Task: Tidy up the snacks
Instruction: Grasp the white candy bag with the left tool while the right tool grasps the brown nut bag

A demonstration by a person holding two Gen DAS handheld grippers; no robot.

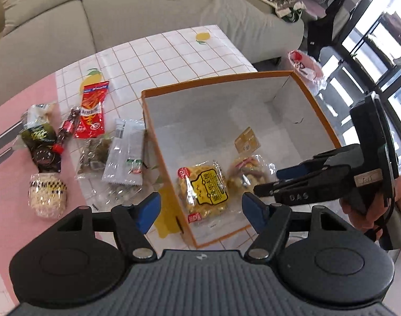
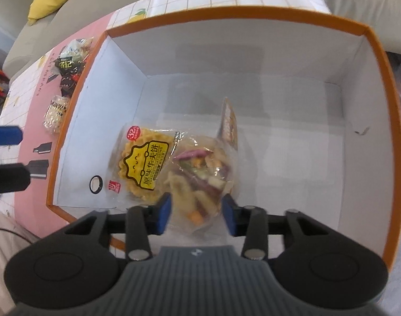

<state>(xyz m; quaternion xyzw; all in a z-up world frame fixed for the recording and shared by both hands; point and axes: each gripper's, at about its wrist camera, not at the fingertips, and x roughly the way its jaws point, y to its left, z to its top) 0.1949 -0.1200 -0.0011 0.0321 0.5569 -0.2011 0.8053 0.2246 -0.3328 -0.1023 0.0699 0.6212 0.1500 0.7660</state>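
Observation:
An orange-rimmed white box stands on the table. In it lie a yellow waffle snack pack, a clear bag of mixed vegetable chips and a small gold packet. My right gripper is open over the box, its blue pads either side of the chip bag's near end; it also shows in the left wrist view. My left gripper is open and empty above the box's near left wall.
Left of the box several snack packs lie on the tablecloth: a red pack, a silver pack, a dark pack, a popcorn pack. A beige sofa stands behind the table.

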